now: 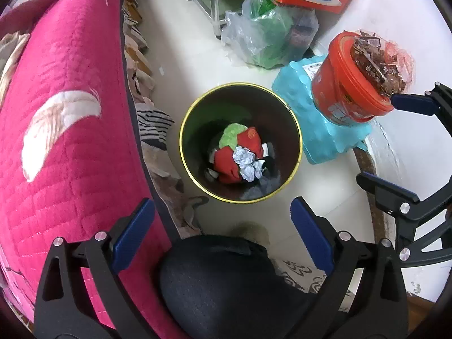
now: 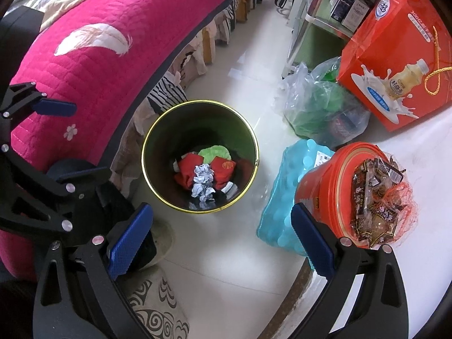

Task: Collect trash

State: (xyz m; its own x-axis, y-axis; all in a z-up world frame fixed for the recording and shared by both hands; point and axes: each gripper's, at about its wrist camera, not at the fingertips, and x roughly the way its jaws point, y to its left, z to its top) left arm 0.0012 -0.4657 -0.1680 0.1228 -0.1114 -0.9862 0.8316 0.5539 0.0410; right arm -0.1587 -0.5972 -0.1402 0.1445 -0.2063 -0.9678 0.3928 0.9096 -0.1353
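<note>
While both grippers hang above the floor with jaws spread wide and nothing between them, the trash bin (image 1: 240,144) sits dead ahead of the left gripper (image 1: 223,234) and ahead-left of the right gripper (image 2: 220,234). Bin is upright on the floor, beside the pink bed cover (image 1: 65,118); a crumpled paper ball (image 1: 248,163) lies inside on top of red wrappers (image 1: 226,166) and a green piece.

My read: the bin load looks done, and the next candidate is the netted candy wrappers (image 2: 375,203) on top of the red tub (image 2: 339,186). That pile lies just right of the right gripper's right finger, so the right hand is nearer. The pile runs roughly along the view's depth.

Right wrist view shows the shelf and the red gift bag (image 2: 395,56) in full, also the tub top close up. Left wrist view shows a dark rounded object in the foreground, possibly a knee; can't tell.
</note>
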